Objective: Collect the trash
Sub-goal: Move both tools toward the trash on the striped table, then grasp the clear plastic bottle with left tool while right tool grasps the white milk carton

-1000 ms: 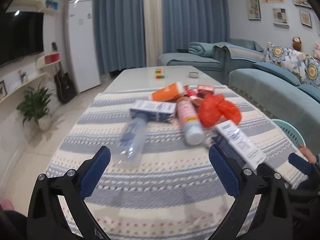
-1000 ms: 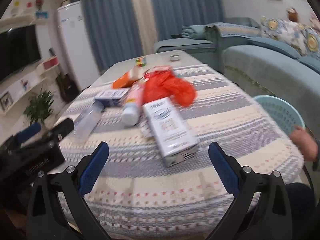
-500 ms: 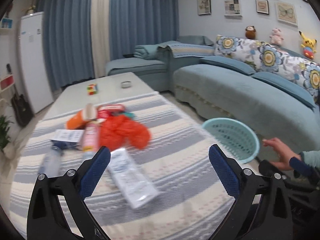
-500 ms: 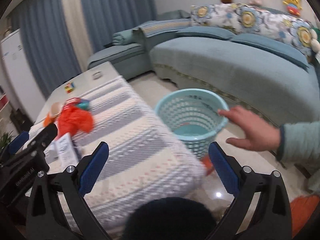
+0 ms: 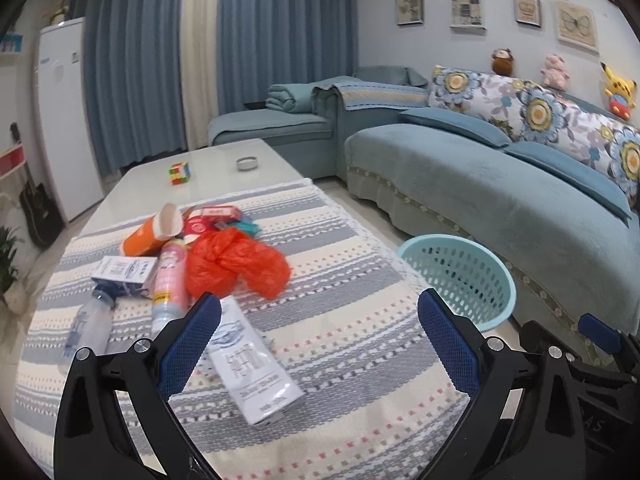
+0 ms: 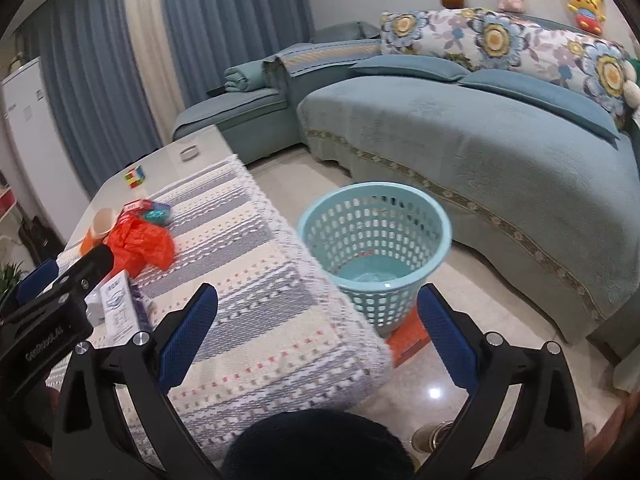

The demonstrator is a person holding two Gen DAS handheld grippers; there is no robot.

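Both grippers, left (image 5: 318, 344) and right (image 6: 318, 332), have jaws wide open, empty. White carton (image 5: 256, 372) near table edge: light, stiff; grip across its narrow sides.

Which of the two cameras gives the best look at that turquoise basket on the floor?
The right wrist view: the turquoise laundry-style basket shows whole, rim, perforated wall and inside bottom. The left wrist view shows only its rim and upper wall, the rest hidden behind the table edge.

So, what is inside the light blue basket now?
In the right wrist view the basket looks empty: through its open top only its pale blue floor shows. The near part of that floor is covered by the basket's own wall. Under the basket something orange sticks out.
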